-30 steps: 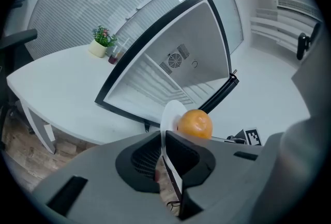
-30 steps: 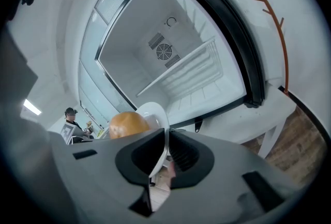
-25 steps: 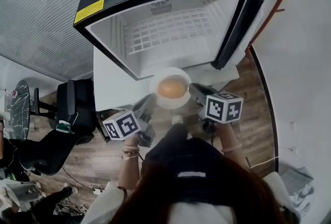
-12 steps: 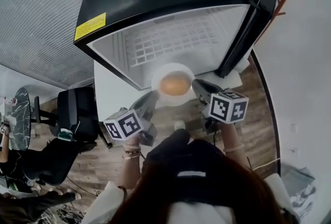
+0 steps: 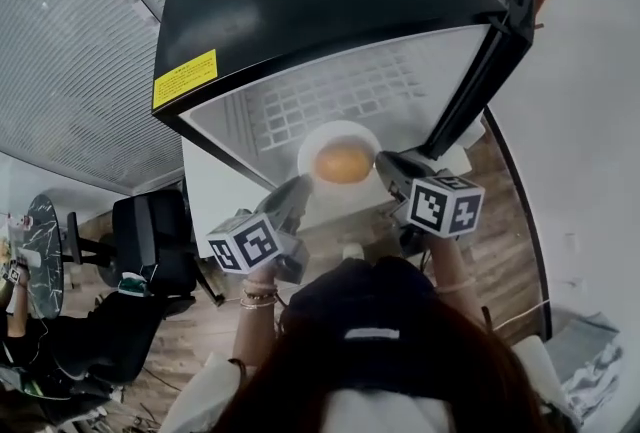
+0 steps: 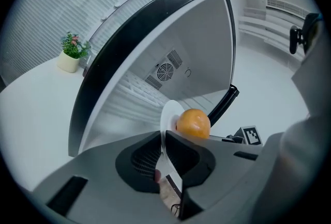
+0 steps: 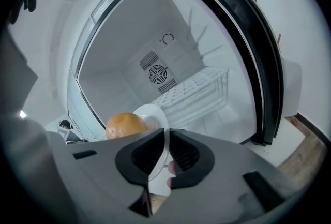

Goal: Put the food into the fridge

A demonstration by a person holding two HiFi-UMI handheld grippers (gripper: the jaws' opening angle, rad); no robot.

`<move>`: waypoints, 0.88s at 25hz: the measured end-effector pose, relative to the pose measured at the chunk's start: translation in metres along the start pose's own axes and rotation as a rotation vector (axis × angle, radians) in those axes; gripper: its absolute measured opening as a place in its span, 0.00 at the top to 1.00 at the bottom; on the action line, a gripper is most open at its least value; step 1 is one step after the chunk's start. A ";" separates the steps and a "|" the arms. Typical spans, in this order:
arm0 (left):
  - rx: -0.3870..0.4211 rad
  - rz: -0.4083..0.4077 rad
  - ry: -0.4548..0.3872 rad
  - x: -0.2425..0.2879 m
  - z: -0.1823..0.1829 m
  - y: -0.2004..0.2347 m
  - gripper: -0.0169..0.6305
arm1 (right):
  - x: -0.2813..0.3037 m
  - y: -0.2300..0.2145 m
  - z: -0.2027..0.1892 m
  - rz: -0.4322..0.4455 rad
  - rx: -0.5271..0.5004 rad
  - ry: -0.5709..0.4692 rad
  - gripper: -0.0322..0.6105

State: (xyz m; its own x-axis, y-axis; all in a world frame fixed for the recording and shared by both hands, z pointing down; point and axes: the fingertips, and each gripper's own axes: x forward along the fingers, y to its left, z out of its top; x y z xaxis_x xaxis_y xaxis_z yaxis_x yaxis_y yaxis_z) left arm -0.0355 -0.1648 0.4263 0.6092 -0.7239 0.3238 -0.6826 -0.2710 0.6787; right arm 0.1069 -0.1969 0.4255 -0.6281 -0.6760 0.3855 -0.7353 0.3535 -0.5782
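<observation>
A white plate (image 5: 325, 139) carrying an orange (image 5: 343, 162) hangs in front of the open black fridge (image 5: 330, 11). My left gripper (image 5: 296, 189) is shut on the plate's left rim, and my right gripper (image 5: 383, 164) is shut on its right rim. In the left gripper view the plate (image 6: 169, 116) stands edge-on between the jaws with the orange (image 6: 193, 123) just right of it. In the right gripper view the orange (image 7: 126, 125) sits left of the plate (image 7: 154, 115) rim. The plate is at the mouth of the white fridge interior with its wire shelf (image 5: 335, 99).
The fridge door (image 5: 497, 46) stands open at the right, close to my right gripper. A black office chair (image 5: 145, 241) is at the left on the wooden floor (image 5: 205, 311). A small potted plant (image 6: 71, 52) sits on a white surface left of the fridge.
Both grippers have carried the plate with the orange up and toward the fridge opening. The fridge looms larger and closer in the head view.
</observation>
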 end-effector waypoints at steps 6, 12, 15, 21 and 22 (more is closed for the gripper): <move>0.002 -0.010 -0.005 0.007 0.011 -0.001 0.93 | 0.002 0.000 0.011 -0.009 0.001 -0.021 0.91; 0.017 0.007 -0.038 0.017 0.022 -0.005 0.94 | 0.009 -0.009 0.021 0.009 0.000 -0.017 0.90; 0.018 0.028 -0.053 0.024 0.026 -0.006 0.94 | 0.012 -0.013 0.028 0.023 -0.005 -0.009 0.90; 0.022 0.051 -0.093 0.033 0.038 -0.014 0.93 | 0.015 -0.017 0.048 0.048 -0.031 -0.005 0.90; 0.023 0.054 -0.100 0.034 0.040 -0.016 0.93 | 0.016 -0.017 0.051 0.053 -0.033 -0.006 0.90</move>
State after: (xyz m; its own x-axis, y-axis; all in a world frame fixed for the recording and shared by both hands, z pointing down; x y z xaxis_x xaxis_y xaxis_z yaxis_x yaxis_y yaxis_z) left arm -0.0201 -0.2105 0.4003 0.5289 -0.7972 0.2912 -0.7232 -0.2438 0.6462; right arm 0.1223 -0.2468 0.4047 -0.6653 -0.6592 0.3505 -0.7089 0.4103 -0.5737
